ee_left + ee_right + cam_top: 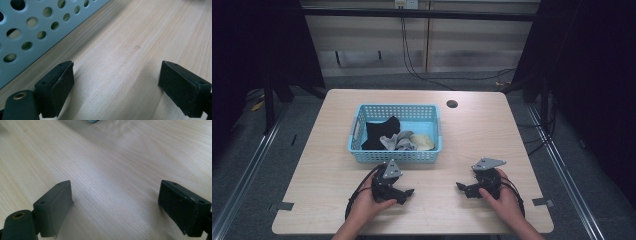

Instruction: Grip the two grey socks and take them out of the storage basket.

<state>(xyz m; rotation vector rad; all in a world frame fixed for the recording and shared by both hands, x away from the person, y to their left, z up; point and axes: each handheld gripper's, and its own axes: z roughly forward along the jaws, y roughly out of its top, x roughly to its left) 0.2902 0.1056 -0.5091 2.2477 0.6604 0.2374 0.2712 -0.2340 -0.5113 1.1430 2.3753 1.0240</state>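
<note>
A light blue perforated basket [357, 131] stands on the wooden table [482, 130], holding a black garment [379, 132], a grey one [401, 141] and a pale yellow one [424, 142]. My left gripper [409, 192] rests on the table just in front of the basket, held by a hand, pointing right. In the left gripper view its jaws stand wide apart over bare wood [116, 82], with the basket wall [37, 27] at upper left. My right gripper [460, 187] lies at the front right, pointing left. Its jaws are equally wide over bare wood [115, 202].
A dark round hole [452, 104] marks the table behind the basket's right corner. Tape tabs [542, 202] stick to the front corners. Grey floor and metal rails [247, 165] flank the table; cables [422, 75] hang at the back wall.
</note>
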